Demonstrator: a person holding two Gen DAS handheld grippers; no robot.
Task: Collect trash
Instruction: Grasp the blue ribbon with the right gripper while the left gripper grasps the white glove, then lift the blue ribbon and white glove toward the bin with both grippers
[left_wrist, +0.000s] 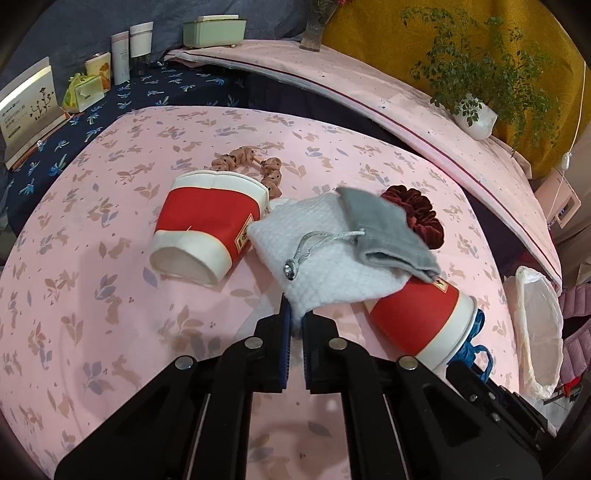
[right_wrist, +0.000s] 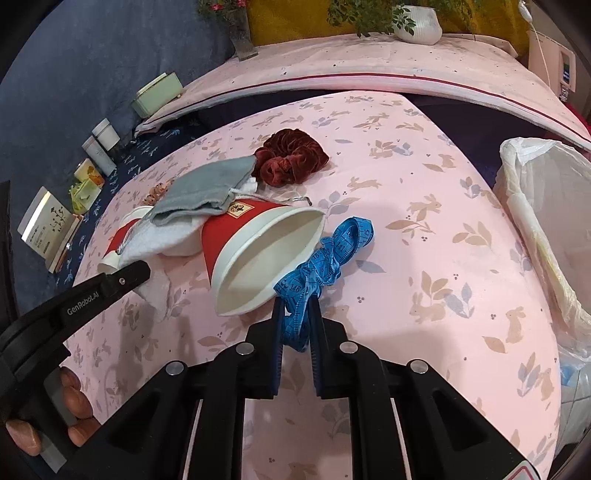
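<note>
On the pink rabbit-print table, my left gripper (left_wrist: 295, 314) is shut on the near corner of a white textured cloth (left_wrist: 325, 258); it also shows in the right wrist view (right_wrist: 125, 275). A grey drawstring pouch (left_wrist: 384, 229) lies on the cloth. Two red-and-white paper cups lie on their sides: one at the left (left_wrist: 203, 229), one squashed at the right (left_wrist: 424, 317), also seen from the right wrist (right_wrist: 258, 251). My right gripper (right_wrist: 295, 306) is shut on a blue measuring tape (right_wrist: 332, 254) beside the squashed cup.
A bin lined with a white bag (right_wrist: 543, 221) stands off the table's right edge. A dark red scrunchie (right_wrist: 290, 155) and a dotted pink scrunchie (left_wrist: 255, 166) lie farther back. Boxes and bottles (left_wrist: 129, 48) line the left; a potted plant (left_wrist: 476, 114) sits behind.
</note>
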